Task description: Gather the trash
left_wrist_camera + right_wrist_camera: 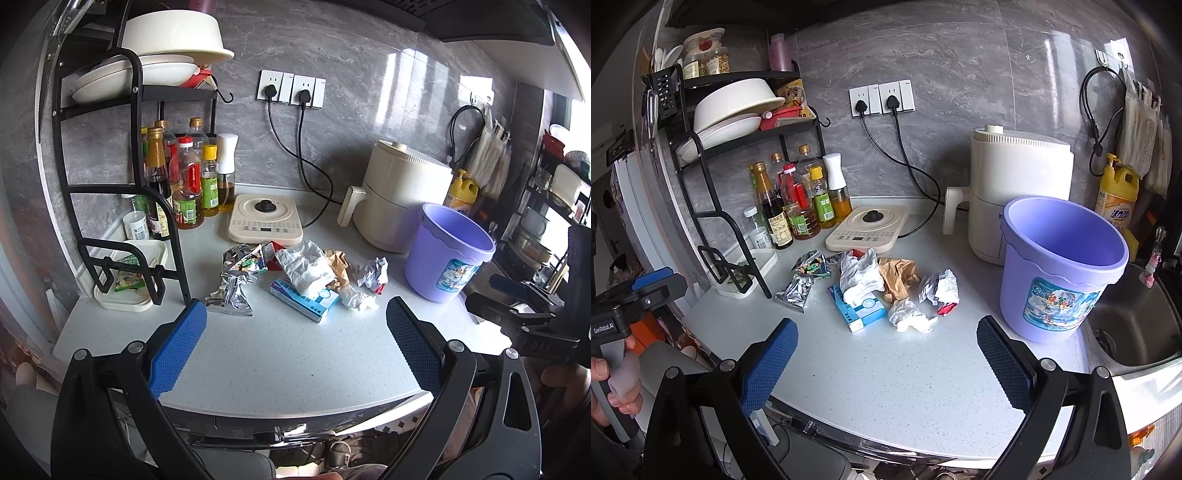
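A pile of trash lies mid-counter: silver foil wrappers point(233, 291) point(795, 291), a blue-white box point(303, 299) point(860, 309), white crumpled paper point(306, 266) point(857, 275), brown paper point(338, 264) point(897, 277), a small white wad point(356, 298) point(910, 316) and a red-white wrapper point(373, 275) point(942, 287). A purple bucket point(445, 254) point(1060, 269) stands empty to the right. My left gripper point(295, 325) is open and empty, held before the pile. My right gripper point(886, 345) is open and empty, near the counter's front edge.
A cream induction hob point(264, 218) point(866, 229) and white air fryer point(400, 201) point(1015, 192) stand behind the trash. Bottles point(188, 184) and a black dish rack point(147, 206) fill the left. A steel sink point(1134, 325) lies right of the bucket.
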`<state>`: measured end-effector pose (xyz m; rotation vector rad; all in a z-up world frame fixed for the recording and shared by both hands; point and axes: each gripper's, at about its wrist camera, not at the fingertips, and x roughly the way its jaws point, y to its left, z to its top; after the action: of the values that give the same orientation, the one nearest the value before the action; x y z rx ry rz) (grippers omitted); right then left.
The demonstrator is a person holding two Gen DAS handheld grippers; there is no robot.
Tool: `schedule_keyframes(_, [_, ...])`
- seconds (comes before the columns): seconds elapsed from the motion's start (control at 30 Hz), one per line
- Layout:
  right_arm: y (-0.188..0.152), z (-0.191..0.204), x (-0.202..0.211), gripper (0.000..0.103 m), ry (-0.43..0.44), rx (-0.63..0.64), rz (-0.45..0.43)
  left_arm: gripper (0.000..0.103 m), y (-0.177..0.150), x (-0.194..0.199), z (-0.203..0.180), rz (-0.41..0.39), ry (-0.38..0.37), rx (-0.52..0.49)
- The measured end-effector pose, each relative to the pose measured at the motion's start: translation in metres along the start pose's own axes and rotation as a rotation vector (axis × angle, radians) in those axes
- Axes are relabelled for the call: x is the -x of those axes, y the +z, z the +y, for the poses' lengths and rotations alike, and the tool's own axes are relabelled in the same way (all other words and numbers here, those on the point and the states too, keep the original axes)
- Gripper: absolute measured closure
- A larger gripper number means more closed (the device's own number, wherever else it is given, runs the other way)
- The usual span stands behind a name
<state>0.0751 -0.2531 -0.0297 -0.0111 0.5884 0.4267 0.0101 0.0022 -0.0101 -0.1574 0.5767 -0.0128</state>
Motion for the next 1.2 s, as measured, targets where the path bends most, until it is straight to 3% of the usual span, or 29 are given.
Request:
schedule_keyframes(0.67, [0.008,-0.008,-0.011,0.008,-0.017,-0.015,-0.003,0.006,0.006,-0.016,0.002,-0.005,0.010,0.020])
schedule_keyframes(1.0, [0.017,-0.031,-0.059,0.008,-0.008,-0.009,0.096,0.010,0.008,-0.070,0.005,0.054,0.009,0.077])
schedule_keyframes(1.2, [0.022,-0.038,-0.095,0.008,0.022,0.018,0.147,0.017,0.012,-0.115,0.008,0.090,0.063,0.092])
